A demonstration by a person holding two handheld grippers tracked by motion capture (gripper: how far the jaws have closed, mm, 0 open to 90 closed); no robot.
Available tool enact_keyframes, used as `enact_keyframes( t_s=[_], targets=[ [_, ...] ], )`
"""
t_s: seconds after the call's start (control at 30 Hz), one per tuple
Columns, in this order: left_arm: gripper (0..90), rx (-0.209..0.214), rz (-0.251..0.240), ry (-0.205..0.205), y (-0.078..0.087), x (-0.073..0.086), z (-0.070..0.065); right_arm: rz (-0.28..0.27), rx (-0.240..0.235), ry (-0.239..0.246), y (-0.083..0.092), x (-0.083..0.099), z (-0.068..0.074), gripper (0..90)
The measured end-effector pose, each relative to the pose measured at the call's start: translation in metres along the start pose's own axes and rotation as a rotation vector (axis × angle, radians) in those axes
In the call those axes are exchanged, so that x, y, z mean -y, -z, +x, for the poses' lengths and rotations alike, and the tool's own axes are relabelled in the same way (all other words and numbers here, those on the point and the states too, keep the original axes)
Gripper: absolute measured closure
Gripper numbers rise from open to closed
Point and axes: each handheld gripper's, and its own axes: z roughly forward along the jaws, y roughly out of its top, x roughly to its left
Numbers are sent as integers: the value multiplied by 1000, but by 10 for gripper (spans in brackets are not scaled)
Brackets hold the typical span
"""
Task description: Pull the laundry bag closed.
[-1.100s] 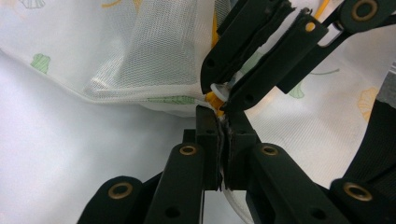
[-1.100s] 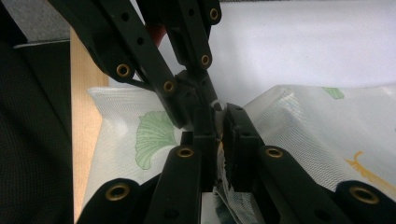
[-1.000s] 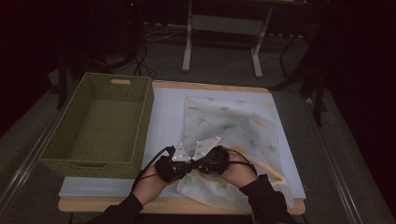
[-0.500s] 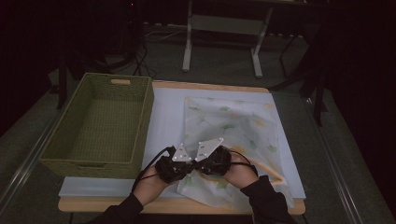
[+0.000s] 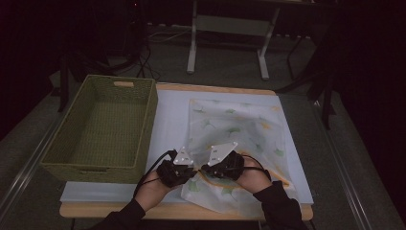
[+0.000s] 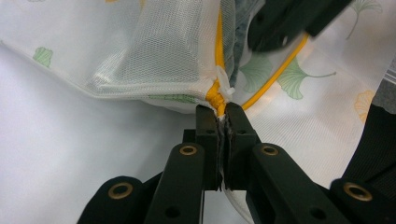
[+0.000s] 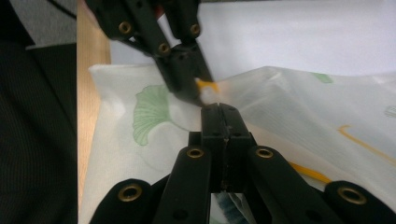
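Table: pale mat (image 5: pixel 172 120), green basket (image 5: pixel 103 122) at its left.
Bag: mesh laundry bag (image 5: pixel 239 134) flat on the mat, near edge lifted.
Left gripper (image 6: pixel 223 111): clamped on the bag's yellow zip end.
Right gripper (image 7: pixel 219 109): jaws just closing, pinching mesh beside it.

The right gripper (image 5: pixel 205 168) has just been closing: its jaws, a little apart a second ago, now stand pressed together with the white mesh of the laundry bag (image 5: pixel 239 129) pinched between them, right beside the yellow zipper end that the left gripper (image 5: pixel 190 171) clamps. In the high view the right gripper has edged slightly toward the left gripper, so the two tips now nearly touch, and the fold of mesh between them is bunched a bit tighter.
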Motion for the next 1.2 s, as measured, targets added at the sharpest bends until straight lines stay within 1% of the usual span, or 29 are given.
enact_keyframes(
  t_s=[0.03,0.07,0.1,0.13,0.2,0.27,0.33,0.37,0.4,0.43,0.5,0.53,0.57,0.6,0.67,0.7,0.73,0.77,0.83,0.93,1.0,1.07,1.1,1.13,1.2],
  targets=[
    [873,2,-2,3,0,0,0,10,-1,5,-2,0,1,898],
    [873,1,-1,1,1,0,0,24,4,6,-4,0,1,877],
    [873,1,-3,1,1,1,-1,39,2,-7,-6,1,0,823],
    [873,5,-3,-3,1,1,-1,53,-4,-20,-8,2,-1,812],
    [873,4,-2,-4,1,2,0,67,17,-4,-10,4,-1,775],
    [873,5,-3,-4,1,2,0,54,5,-6,-10,5,-2,746],
    [873,9,-9,-4,1,2,0,65,11,8,-12,3,-1,725],
    [873,5,-4,-12,2,1,-1,75,3,12,-14,2,-1,709],
    [873,4,-8,-12,2,1,-1,81,1,13,-16,1,-1,695],
    [873,8,-11,-11,2,1,-1,85,9,15,-18,0,-2,683],
    [873,7,-12,-12,3,1,-1,86,3,11,-21,-1,-4,667],
    [873,9,-13,-13,3,2,0,87,4,7,-22,-1,-5,678],
    [873,7,-12,-15,3,2,-1,87,-7,4,-23,-2,-7,688],
    [873,7,-11,-14,3,2,0,89,-8,13,-24,-2,-7,687],
    [873,6,-12,-14,3,2,0,87,-19,19,-24,-4,-7,723],
    [873,6,-13,-9,3,1,0,85,-14,31,-23,-4,-6,725],
    [873,6,-9,-12,3,1,1,84,-12,37,-23,-5,-5,750],
    [873,4,-7,-13,3,1,1,87,-25,34,-22,-5,-5,754],
    [873,8,0,-16,3,2,0,78,-17,49,-20,-6,-3,758],
    [872,5,5,-23,2,2,0,66,-21,49,-15,-8,-2,770],
    [872,6,5,-20,2,1,0,70,-19,56,-14,-8,-2,779],
    [872,6,9,-23,2,2,0,72,-19,56,-13,-9,-2,828],
    [872,4,10,-20,2,2,0,79,-22,62,-13,-9,-2,836],
    [872,5,13,-20,2,2,1,82,-27,64,-13,-8,-2,858],
    [872,5,14,-20,2,2,1,89,-40,67,-13,-8,-1,870]
  ],
)
